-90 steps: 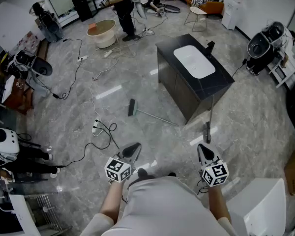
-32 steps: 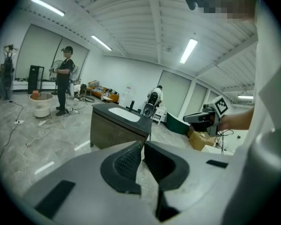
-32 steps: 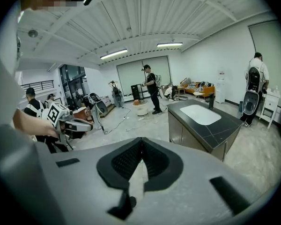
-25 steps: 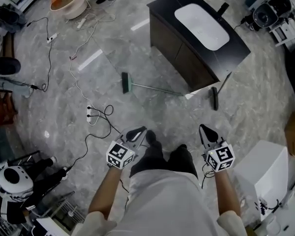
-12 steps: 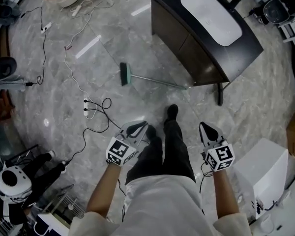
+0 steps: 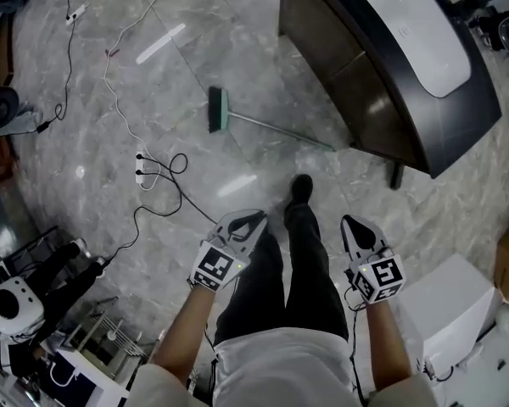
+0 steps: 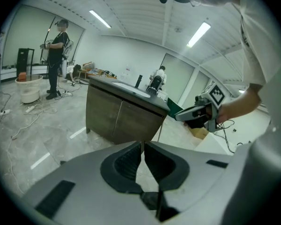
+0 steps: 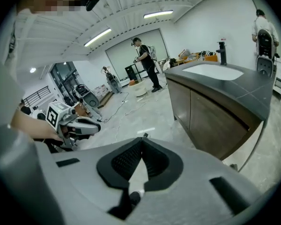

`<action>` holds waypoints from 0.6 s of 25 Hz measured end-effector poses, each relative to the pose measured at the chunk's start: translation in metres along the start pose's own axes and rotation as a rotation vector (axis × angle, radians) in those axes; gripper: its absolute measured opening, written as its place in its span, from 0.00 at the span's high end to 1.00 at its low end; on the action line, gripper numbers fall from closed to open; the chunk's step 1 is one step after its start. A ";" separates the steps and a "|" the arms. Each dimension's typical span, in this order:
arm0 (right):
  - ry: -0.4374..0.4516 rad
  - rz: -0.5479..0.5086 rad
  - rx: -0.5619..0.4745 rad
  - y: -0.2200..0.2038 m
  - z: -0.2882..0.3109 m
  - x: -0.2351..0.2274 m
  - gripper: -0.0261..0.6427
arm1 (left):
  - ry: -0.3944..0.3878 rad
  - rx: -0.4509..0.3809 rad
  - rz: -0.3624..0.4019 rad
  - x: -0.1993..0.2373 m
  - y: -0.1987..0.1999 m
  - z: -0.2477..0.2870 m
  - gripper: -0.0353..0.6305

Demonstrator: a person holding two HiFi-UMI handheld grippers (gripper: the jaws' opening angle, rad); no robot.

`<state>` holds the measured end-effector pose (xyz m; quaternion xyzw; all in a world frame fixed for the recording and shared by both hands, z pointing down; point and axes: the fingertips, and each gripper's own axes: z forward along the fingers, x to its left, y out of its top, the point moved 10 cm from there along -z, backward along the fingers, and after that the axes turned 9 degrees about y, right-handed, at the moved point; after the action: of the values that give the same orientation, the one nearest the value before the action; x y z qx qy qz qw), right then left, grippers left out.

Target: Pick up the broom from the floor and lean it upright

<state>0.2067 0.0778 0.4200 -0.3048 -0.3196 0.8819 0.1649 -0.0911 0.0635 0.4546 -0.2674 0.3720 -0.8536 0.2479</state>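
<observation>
Flat on the grey marble floor point(image 6: 195, 66), at 12 o'clock from the forward shoe point(image 6: 301, 186): the broom point(image 6: 271, 129), clear of both claws. Green head toward 10 o'clock, thin handle out toward 4 o'clock, its end just beside the dark cabinet point(image 6: 382, 100). At 1 o'clock of the head view, that cabinet, with a white basin point(image 6: 416, 32) set in its top. At 7 o'clock, beside the left thigh, the left gripper point(image 6: 256, 219): jaws together, nothing between. At 5 o'clock, beside the right thigh, the right gripper point(image 6: 350, 224): jaws pressed tip to tip, likewise empty. Both aimed toward 12 o'clock, well short of the broom. At 8 o'clock from the broom's head, a power strip point(image 6: 142, 164) with looped black cable.
</observation>
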 end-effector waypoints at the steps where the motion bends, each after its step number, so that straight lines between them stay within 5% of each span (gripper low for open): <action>1: 0.014 -0.013 0.012 -0.005 0.013 -0.012 0.96 | 0.003 0.008 0.002 0.007 -0.010 0.015 0.91; 8: 0.084 -0.081 0.077 -0.048 0.101 -0.087 0.96 | 0.037 0.036 -0.051 0.059 -0.083 0.107 0.91; 15: 0.089 -0.042 0.063 -0.113 0.176 -0.157 0.96 | 0.037 0.057 -0.012 0.095 -0.163 0.186 0.91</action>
<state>0.2232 0.0034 0.6703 -0.3317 -0.2905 0.8733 0.2071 -0.0784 0.0087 0.7131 -0.2470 0.3504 -0.8701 0.2432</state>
